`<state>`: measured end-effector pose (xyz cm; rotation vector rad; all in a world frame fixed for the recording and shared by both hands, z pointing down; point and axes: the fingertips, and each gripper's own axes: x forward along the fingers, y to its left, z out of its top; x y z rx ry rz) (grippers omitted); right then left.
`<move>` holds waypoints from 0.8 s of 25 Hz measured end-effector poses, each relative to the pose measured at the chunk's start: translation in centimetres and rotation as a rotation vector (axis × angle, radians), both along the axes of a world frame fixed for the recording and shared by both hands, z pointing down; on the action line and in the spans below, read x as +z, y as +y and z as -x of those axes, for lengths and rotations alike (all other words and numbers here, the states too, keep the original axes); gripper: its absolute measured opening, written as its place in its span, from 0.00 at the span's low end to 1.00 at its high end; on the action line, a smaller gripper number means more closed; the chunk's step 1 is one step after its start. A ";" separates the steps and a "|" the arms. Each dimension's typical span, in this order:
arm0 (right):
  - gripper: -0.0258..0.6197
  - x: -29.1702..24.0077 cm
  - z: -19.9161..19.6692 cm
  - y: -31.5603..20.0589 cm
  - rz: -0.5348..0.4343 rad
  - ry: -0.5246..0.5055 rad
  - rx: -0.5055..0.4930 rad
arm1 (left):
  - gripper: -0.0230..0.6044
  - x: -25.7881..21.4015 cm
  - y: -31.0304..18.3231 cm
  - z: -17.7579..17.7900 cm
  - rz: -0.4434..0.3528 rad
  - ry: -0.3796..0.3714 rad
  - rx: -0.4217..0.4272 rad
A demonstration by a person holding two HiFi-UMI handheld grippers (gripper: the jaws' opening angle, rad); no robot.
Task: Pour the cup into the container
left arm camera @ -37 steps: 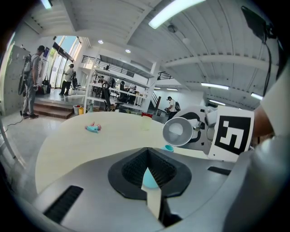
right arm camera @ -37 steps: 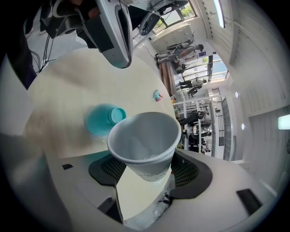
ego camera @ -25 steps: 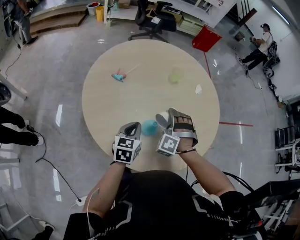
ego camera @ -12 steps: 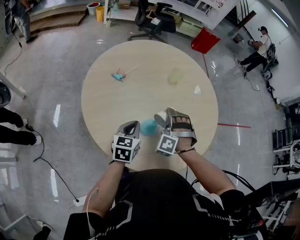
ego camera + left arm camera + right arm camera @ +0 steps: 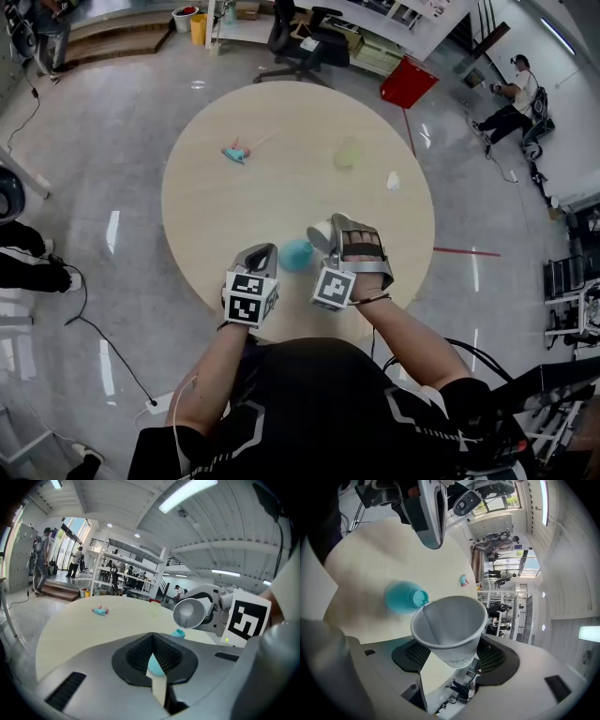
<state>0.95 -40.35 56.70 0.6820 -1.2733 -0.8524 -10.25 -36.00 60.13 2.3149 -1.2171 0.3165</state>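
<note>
**A:** Where is the container?

**B:** The teal container (image 5: 296,254) sits on the round table (image 5: 281,192), towards the edge nearest the person; I'll place everything else from it.

**A:** Start at the left, then.

**B:** A small pink-and-teal toy (image 5: 236,153) lies well beyond the container and a little left of it. The left gripper (image 5: 264,251) is just left of the container and apart from it; its jaws are together with nothing between them, and a patch of teal shows through the hollow between its pads.

**A:** And the cup?

**B:** The white paper cup (image 5: 322,234) is just beside the container on its right and tipped over; its mouth faces the left gripper and its lower lip hangs right at the container's narrow neck. I cannot tell whether anything is flowing.

**A:** The right side?

**B:** The right gripper (image 5: 342,232) is just right of the container; its jaws stand wide and clamp the cup's lower body, one on each side.
</note>
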 end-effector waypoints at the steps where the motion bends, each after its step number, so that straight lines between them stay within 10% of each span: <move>1: 0.52 0.1 -0.1 0.0 0.003 0.010 0.003 | 0.02 0.0 0.0 0.0 0.000 0.000 0.001; 20: 0.52 0.0 -0.5 0.3 -0.015 0.030 -0.008 | 0.02 -0.1 0.0 -0.1 -0.008 0.012 -0.004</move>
